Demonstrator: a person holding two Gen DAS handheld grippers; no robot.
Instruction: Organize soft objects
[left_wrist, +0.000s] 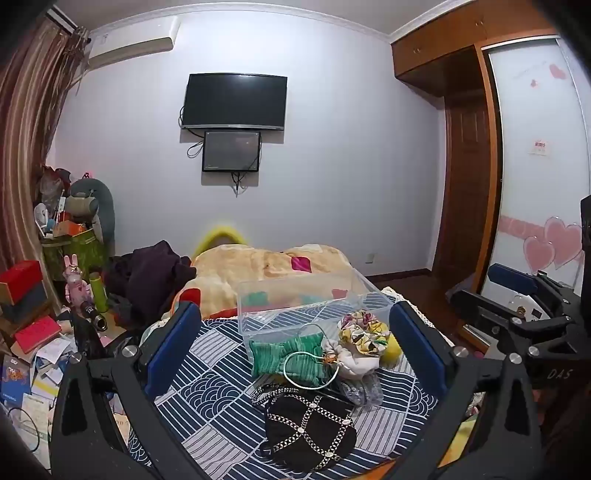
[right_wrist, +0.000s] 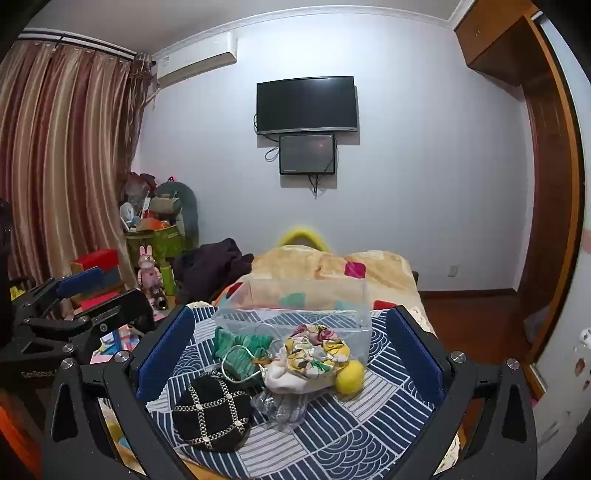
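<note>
A heap of soft things lies on the blue patterned bedspread (left_wrist: 207, 391) (right_wrist: 354, 439): a black beaded pouch (left_wrist: 308, 428) (right_wrist: 212, 417), a green striped cloth (left_wrist: 288, 356) (right_wrist: 240, 349), a floral scrunchie (left_wrist: 364, 332) (right_wrist: 317, 349), a cream cloth (left_wrist: 351, 363) (right_wrist: 284, 376), a yellow ball (left_wrist: 391, 349) (right_wrist: 350, 376). A clear plastic box (left_wrist: 306, 302) (right_wrist: 295, 306) stands just behind them. My left gripper (left_wrist: 295, 343) is open above the heap. My right gripper (right_wrist: 291, 354) is open too, and shows at the right edge of the left wrist view (left_wrist: 517, 295).
A crumpled peach blanket (left_wrist: 266, 266) (right_wrist: 332, 269) lies at the far end of the bed. Dark clothes (left_wrist: 155, 273), boxes and books (left_wrist: 26, 295) crowd the left side. A wardrobe (left_wrist: 532, 147) stands at the right. A TV (left_wrist: 234, 101) hangs on the far wall.
</note>
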